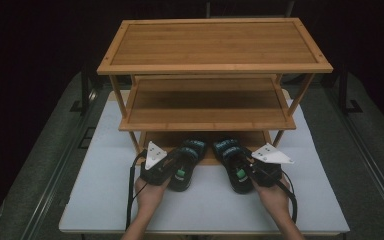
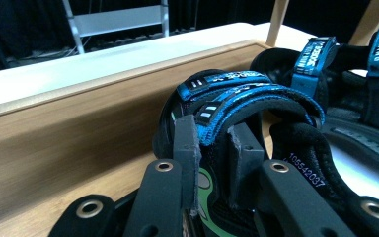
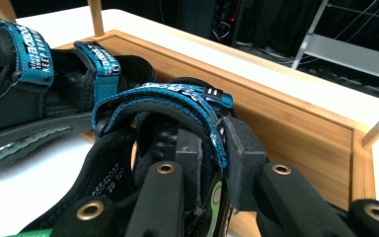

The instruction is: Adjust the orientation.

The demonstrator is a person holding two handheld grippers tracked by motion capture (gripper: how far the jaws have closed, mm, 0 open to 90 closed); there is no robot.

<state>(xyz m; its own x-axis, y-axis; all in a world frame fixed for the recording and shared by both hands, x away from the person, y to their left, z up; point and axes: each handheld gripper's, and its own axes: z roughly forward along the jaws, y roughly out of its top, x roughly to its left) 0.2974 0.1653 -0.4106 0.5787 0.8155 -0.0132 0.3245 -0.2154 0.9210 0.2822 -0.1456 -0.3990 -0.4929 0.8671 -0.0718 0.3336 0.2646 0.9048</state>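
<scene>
Two black sandals with blue straps lie side by side at the foot of a bamboo shoe rack (image 1: 215, 67), toes toward its lowest shelf (image 1: 155, 139). My left gripper (image 1: 179, 161) is shut on the left sandal (image 1: 190, 152). In the left gripper view the gripper (image 2: 214, 148) has its pads clamped on the blue rear strap of that sandal (image 2: 237, 94). My right gripper (image 1: 240, 164) is shut on the right sandal (image 1: 227, 150). In the right gripper view the gripper (image 3: 216, 148) pinches the strap of its sandal (image 3: 163, 98). Each gripper view shows the other sandal (image 2: 355, 74) (image 3: 29, 89) alongside.
The rack has three shelves and stands on a white table top (image 1: 105, 195). The raised front lip of its lowest shelf (image 2: 79, 133) (image 3: 296, 123) runs just beyond the sandals' toes. Dark floor and metal frames surround the table.
</scene>
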